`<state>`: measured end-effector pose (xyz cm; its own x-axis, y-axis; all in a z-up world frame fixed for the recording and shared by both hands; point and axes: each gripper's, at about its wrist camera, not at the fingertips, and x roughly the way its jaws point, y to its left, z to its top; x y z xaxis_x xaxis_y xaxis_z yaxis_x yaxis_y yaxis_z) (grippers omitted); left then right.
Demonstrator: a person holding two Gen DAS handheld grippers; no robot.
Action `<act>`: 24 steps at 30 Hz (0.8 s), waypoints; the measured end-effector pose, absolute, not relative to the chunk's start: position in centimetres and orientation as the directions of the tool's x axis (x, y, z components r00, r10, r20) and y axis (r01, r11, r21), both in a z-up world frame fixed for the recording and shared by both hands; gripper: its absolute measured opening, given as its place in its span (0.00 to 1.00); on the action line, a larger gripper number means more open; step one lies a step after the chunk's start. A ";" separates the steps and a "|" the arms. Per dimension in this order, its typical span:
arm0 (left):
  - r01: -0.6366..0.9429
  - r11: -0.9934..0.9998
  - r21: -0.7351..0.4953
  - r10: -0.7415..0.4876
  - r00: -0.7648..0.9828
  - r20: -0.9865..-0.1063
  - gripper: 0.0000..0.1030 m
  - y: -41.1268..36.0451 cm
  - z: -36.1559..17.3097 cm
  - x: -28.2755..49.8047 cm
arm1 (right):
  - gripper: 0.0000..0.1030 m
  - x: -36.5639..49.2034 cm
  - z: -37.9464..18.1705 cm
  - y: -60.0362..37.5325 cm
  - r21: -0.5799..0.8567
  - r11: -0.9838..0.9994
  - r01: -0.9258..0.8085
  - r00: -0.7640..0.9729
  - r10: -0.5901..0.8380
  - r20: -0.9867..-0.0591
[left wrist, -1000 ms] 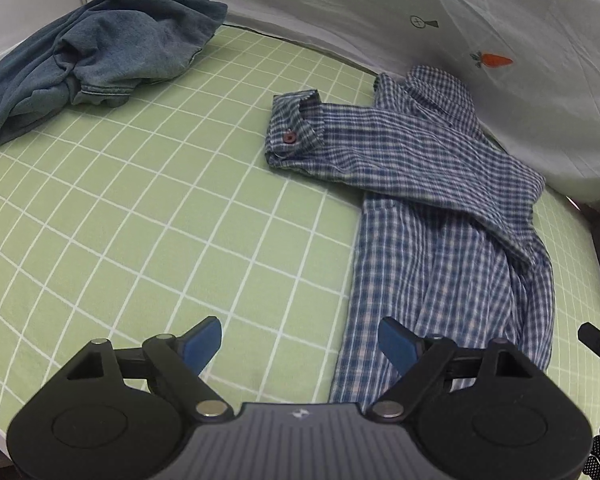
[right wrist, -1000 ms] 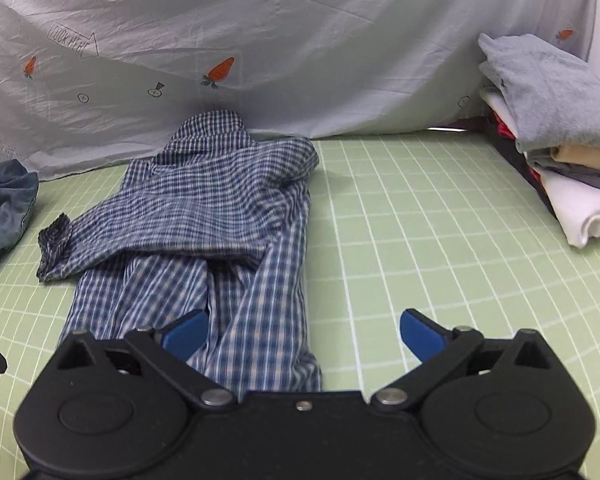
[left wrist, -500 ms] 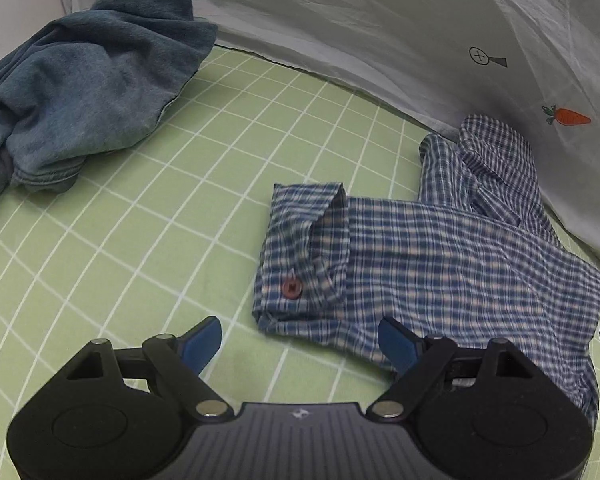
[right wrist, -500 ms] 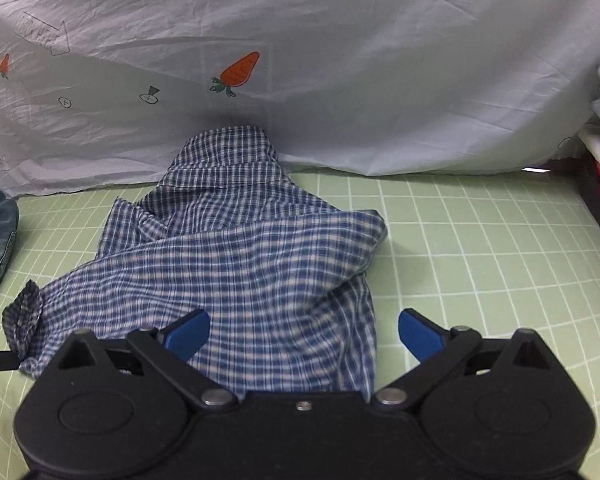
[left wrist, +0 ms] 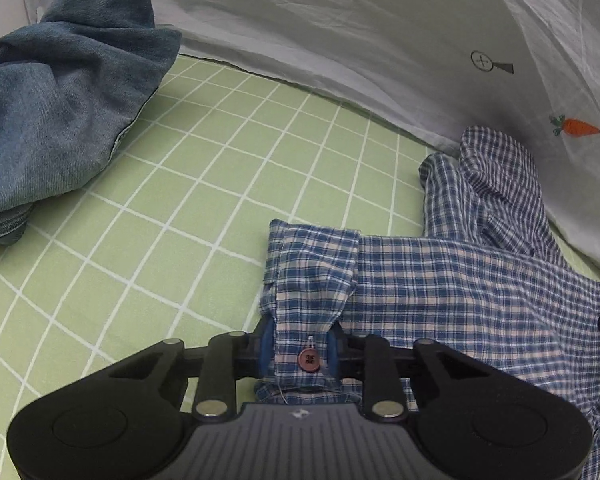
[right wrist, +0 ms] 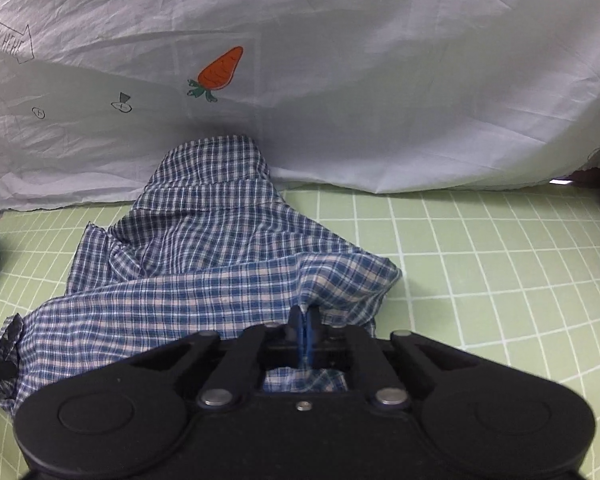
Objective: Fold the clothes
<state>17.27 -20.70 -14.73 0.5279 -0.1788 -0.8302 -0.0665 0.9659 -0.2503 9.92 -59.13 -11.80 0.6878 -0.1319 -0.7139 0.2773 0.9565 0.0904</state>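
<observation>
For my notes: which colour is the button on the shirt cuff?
Dark red button; it shows best in the left wrist view.

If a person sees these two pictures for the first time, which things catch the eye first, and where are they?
The blue plaid shirt lies crumpled on the green grid sheet, and both grippers grip it: the left gripper is closing on the cuff with the red button, the right gripper pinches the sleeve's other end. A denim garment is heaped at far left, before the white carrot-print cloth.
</observation>
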 end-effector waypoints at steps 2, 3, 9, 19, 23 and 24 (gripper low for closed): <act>-0.078 0.956 -0.284 -0.193 0.566 -0.802 0.21 -19.9 -13.5 17.1 | 0.01 9.6 -10.7 -59.3 0.094 0.956 0.277 0.720 -0.141 -0.679; -0.082 0.950 -0.302 -0.198 0.590 -0.783 0.20 -19.4 -12.6 17.0 | 0.01 9.4 -10.0 -59.3 0.094 0.956 0.277 0.744 -0.151 -0.651; -0.082 0.928 -0.363 -0.187 0.741 -0.645 0.18 -16.5 -6.1 15.8 | 0.01 9.3 -5.7 -58.3 0.143 0.962 0.234 0.843 -0.128 -0.522; -0.250 0.907 -0.339 -0.075 0.697 -0.713 0.18 -12.0 -8.7 16.3 | 0.35 14.4 -10.7 -55.1 0.163 0.968 0.190 0.750 -0.036 -0.660; -0.317 0.872 -0.373 -0.084 0.654 -0.752 0.18 -10.8 -11.4 15.4 | 0.69 13.1 -11.2 -56.4 0.244 0.929 0.277 0.751 -0.051 -0.659; -0.320 0.872 -0.371 -0.084 0.648 -0.757 0.18 -10.8 -11.7 15.3 | 0.72 12.7 -11.3 -57.0 0.264 0.916 0.303 0.750 -0.058 -0.659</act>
